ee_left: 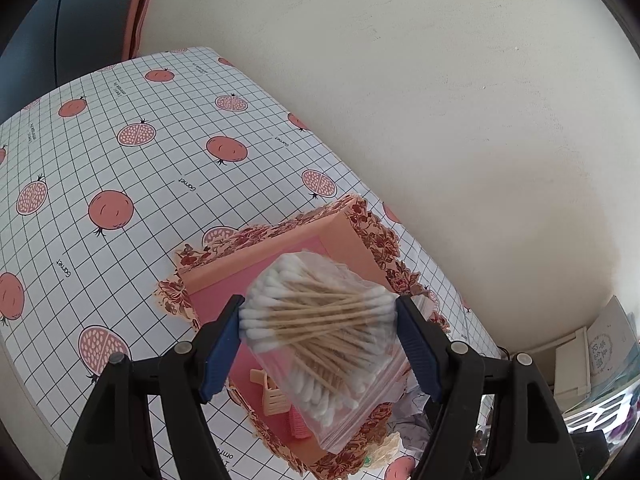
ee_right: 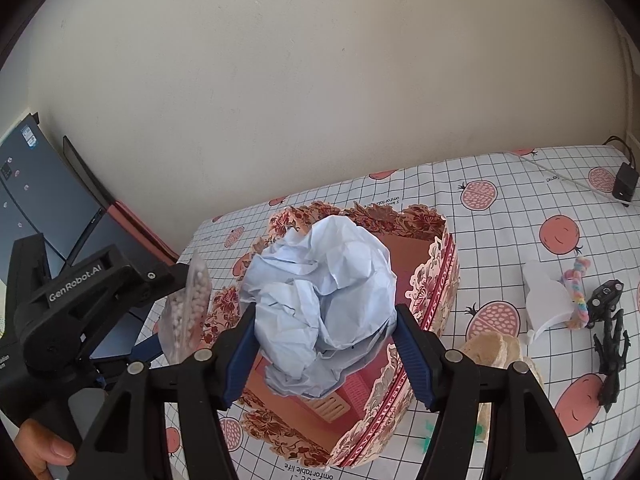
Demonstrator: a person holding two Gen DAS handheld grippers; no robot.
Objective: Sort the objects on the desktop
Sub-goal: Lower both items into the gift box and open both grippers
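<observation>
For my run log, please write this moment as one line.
left tongs: hold cotton swab bag | right tongs: hold crumpled paper | both over floral box

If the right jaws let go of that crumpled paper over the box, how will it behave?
The crumpled paper looks light and springy; it will probably puff out once freed. It bulges above the floral box, so it may perch on top, not settle. It should not roll far.

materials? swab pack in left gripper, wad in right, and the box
Swab pack: clear glossy plastic bag; wooden-looking sticks, white cotton-like tips.
Wad: pale blue paper, matte, sharply creased.
Box: probably printed cardboard, thin floral walls.
</observation>
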